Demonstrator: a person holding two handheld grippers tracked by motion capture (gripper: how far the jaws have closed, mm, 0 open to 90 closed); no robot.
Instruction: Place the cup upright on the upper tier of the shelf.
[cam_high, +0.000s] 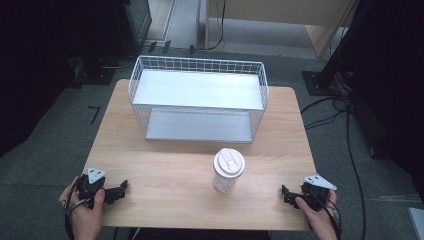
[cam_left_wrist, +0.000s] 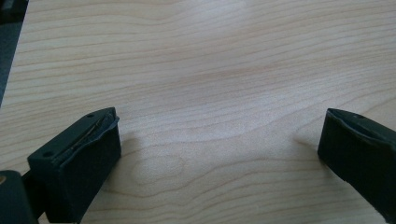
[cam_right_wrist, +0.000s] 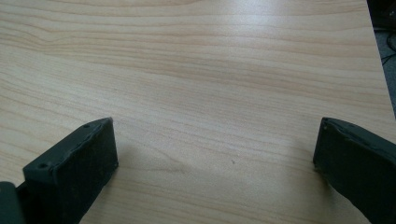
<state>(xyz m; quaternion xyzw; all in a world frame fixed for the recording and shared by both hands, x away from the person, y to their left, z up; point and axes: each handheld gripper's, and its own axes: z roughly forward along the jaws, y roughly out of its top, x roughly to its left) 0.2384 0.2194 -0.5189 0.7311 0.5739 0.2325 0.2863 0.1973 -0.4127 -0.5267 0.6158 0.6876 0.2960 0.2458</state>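
Just one cup (cam_high: 229, 170), one rack (cam_high: 198, 100), apparently empty

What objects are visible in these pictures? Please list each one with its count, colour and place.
table: one, light wood, centre of the high view
wire rack: one, white, two shelves, at the table's far side
cup: one, clear with a white lid, upright, at the near middle of the table, in front of the rack
cables: several, black, on the grey floor at right
left hand-held gripper: one, black, near left corner, jaws open over bare wood
right hand-held gripper: one, black, near right corner, jaws open over bare wood
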